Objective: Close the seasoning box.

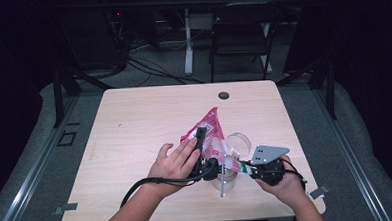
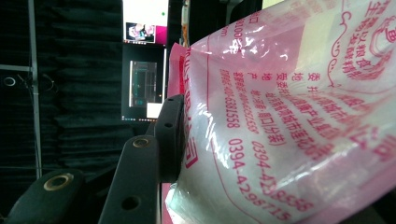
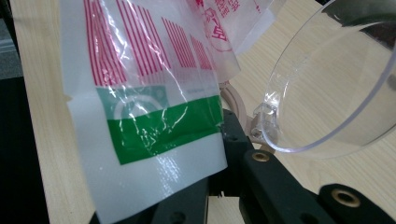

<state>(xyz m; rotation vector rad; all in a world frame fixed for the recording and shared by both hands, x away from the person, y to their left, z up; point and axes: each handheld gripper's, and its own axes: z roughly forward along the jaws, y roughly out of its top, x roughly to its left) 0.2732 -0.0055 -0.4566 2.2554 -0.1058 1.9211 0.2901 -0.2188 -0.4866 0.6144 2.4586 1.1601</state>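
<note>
A pink and white printed plastic bag (image 1: 211, 130) hangs tilted over a clear container (image 1: 227, 180) near the table's front edge. The container's clear hinged lid (image 1: 239, 141) stands open behind it. My left gripper (image 1: 200, 136) is shut on the bag's upper side. In the left gripper view one black pad (image 2: 170, 137) presses the bag (image 2: 299, 116), and the other jaw is hidden behind it. My right gripper (image 1: 245, 168) is shut on the bag's lower corner. The right gripper view has that green-banded corner (image 3: 159, 130) clamped in the jaws (image 3: 218, 184), with the lid (image 3: 327, 93) close by on the right.
The light wooden table (image 1: 134, 123) has a dark round grommet (image 1: 224, 95) near its far edge. A folding chair (image 1: 240, 33) and a desk leg stand on the floor beyond. A thin grey rod (image 1: 222, 188) sticks out in front of the container.
</note>
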